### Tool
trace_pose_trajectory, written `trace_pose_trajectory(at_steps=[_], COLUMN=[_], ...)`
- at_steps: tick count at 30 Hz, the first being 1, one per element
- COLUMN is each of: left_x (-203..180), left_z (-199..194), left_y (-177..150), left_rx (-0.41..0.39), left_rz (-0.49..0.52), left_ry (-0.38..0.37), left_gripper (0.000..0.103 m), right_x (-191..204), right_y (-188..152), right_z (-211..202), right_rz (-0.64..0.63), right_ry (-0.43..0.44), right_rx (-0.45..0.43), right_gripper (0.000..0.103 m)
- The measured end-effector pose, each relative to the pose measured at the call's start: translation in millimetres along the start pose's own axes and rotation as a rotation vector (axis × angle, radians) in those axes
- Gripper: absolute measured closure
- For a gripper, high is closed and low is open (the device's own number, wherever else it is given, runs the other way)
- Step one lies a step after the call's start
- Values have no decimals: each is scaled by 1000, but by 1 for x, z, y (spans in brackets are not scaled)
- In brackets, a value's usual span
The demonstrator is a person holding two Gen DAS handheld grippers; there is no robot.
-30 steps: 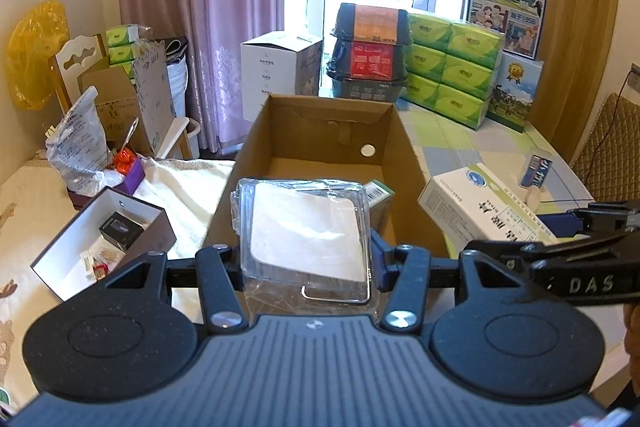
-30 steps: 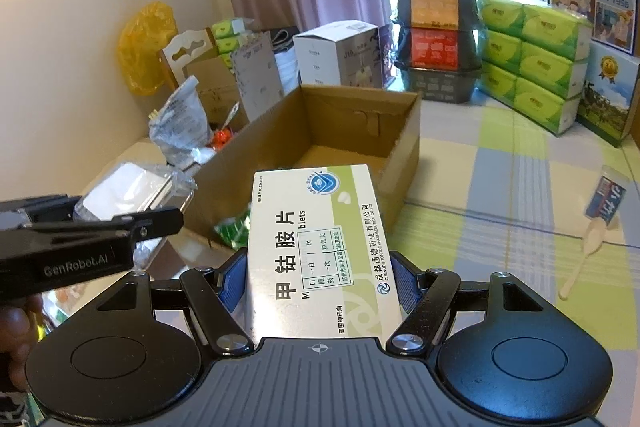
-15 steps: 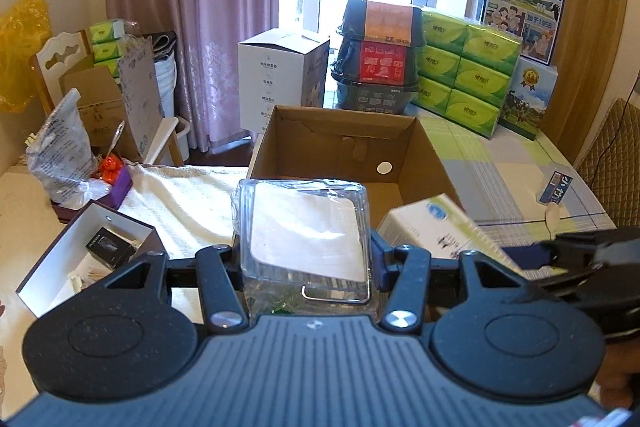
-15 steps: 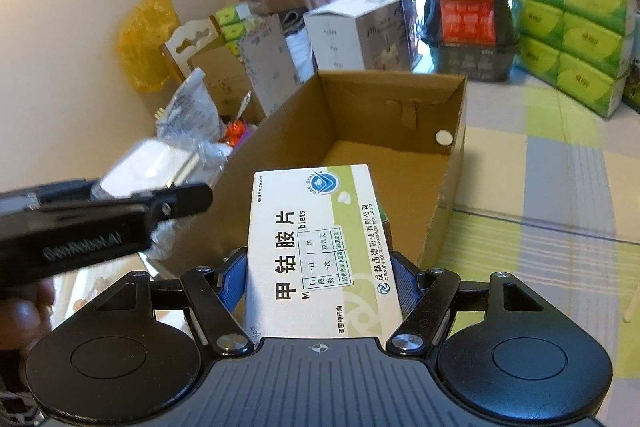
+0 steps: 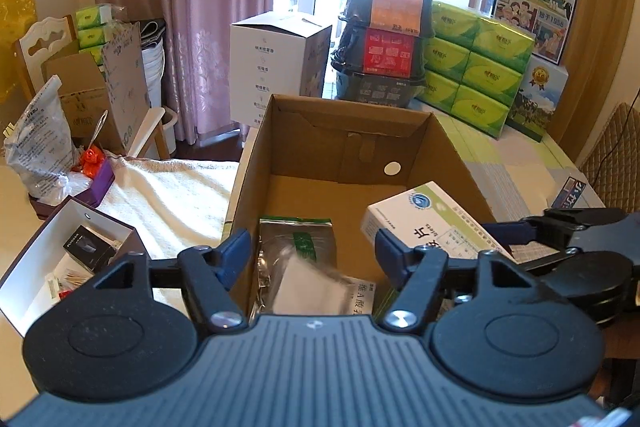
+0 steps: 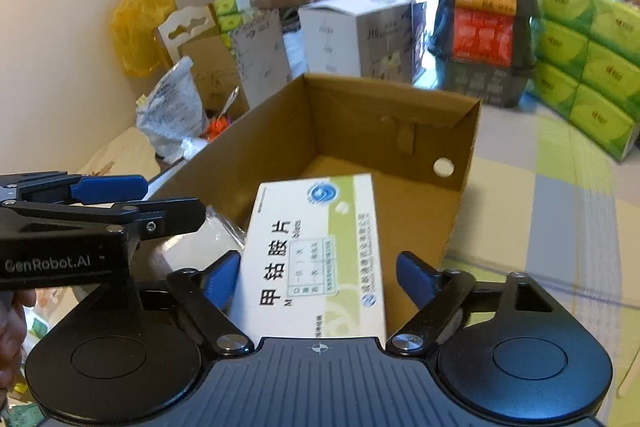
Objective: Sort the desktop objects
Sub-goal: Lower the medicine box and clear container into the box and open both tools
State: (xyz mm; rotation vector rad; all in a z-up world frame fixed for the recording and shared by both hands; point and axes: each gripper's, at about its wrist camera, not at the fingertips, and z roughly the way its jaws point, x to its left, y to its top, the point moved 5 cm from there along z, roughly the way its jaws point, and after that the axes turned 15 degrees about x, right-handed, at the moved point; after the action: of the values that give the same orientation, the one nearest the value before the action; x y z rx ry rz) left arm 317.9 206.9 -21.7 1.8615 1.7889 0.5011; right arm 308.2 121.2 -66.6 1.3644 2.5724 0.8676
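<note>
While both spread: left gripper (image 5: 313,254) empty, right gripper (image 6: 316,275) (loosely) around one medicine box (image 6: 316,251), over one carton (image 5: 256,163).

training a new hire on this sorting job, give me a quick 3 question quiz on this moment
1. True or false: the left tongs grip the plastic-wrapped packet.
2. What lies between the right tongs? A) medicine box B) tissue pack C) spoon
3. Fill in: both tongs hover over the open ____ box.

Key: 1 false, they are open and the packet is blurred in the cardboard box. 2 A, the medicine box. 3 cardboard.
</note>
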Motion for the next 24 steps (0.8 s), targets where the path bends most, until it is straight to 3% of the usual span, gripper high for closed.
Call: trace_pose_trajectory(at_steps=[5, 10, 24], left_x=[-3, -4, -12], left_z=[-3, -14, -36], left_y=[-5, -12, -28], left_rx=[6, 3, -3], left_rz=[5, -10, -11], left_ry=[11, 10, 19], left_gripper=[39, 39, 36], right_x=[2, 7, -23], right_y=[-4, 1, 1], right_z=[-7, -3, -45], right_rz=[-33, -119, -20], right_ry=[-12, -106, -130], right_rx=[-19, -42, -97], right_gripper=[19, 16, 15])
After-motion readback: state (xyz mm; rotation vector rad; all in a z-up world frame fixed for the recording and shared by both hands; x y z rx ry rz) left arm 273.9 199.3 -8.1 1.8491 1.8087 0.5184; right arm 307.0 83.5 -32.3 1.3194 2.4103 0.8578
